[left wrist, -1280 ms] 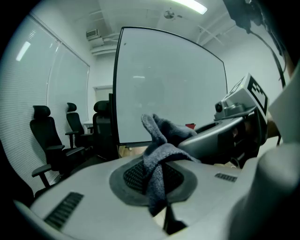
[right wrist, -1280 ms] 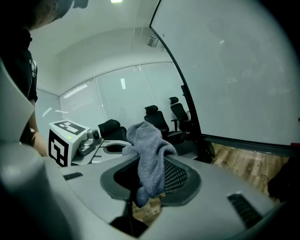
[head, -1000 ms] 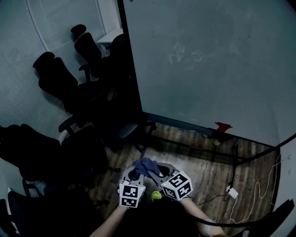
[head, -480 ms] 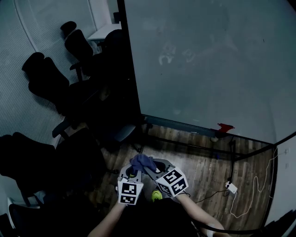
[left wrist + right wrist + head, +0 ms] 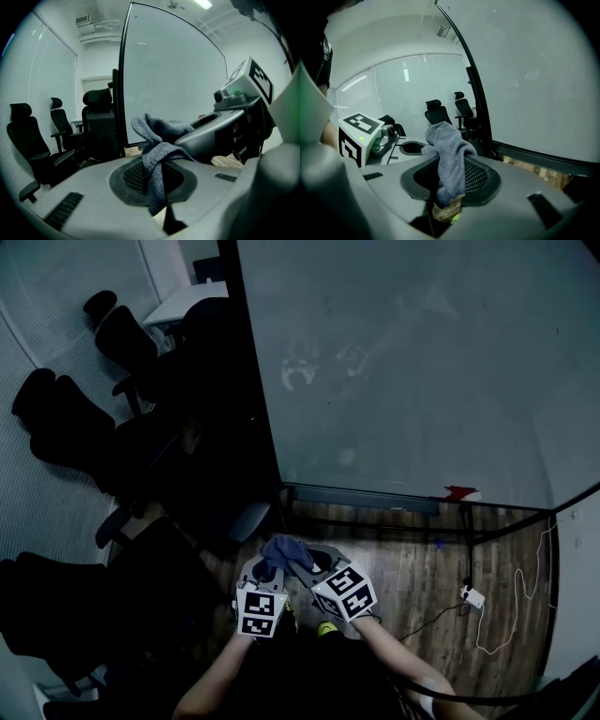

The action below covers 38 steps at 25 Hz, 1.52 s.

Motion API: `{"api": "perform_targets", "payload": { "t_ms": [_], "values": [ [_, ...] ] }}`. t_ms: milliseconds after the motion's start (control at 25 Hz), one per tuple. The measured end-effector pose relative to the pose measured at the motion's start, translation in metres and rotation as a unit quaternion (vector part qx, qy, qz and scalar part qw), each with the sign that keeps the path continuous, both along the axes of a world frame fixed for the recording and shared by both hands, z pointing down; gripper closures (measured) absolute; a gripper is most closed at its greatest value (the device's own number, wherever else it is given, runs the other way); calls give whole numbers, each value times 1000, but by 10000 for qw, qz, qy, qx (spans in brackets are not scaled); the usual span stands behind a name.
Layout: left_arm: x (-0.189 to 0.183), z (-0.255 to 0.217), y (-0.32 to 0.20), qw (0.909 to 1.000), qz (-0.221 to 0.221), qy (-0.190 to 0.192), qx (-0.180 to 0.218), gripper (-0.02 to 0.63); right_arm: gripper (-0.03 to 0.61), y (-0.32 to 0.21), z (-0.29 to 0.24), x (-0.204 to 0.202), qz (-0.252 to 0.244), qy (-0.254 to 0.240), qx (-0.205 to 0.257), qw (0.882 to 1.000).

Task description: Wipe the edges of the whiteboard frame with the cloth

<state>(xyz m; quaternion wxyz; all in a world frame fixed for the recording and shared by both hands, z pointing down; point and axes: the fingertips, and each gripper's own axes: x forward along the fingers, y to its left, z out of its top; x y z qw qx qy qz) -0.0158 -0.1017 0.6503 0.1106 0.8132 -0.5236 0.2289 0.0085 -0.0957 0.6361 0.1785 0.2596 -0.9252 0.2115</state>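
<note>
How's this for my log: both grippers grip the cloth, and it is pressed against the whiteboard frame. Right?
Not quite. The left gripper and right gripper both grip the cloth, but the head view shows it held clear of the whiteboard frame, not pressed against it.

left gripper and right gripper together, both clamped on cloth

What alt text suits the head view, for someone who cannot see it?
Seen from above, the left claw and right claw meet, both pinching one blue-grey cloth over a wooden floor. A large whiteboard stands ahead, black office chairs to its left.
</note>
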Motion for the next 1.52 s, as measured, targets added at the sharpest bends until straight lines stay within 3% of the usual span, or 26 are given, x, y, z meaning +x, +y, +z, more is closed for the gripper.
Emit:
{"api": "perform_targets", "payload": {
  "t_ms": [680,960,1200,1520],
  "values": [
    [-22,34,-89,9978,613,0,-267,586,480,-88,30,-22,863,290,-200,9956],
    [-27,47,-112,9973,531,-132,-486,586,479,-113,43,-28,813,365,-378,9953],
    [-34,70,-123,9959,219,-225,-851,586,480,-129,67,-31,833,344,-797,9927],
    [-38,89,-153,9941,118,-362,-1011,586,480,-164,92,-36,981,407,-1107,9882]
  ]
}}
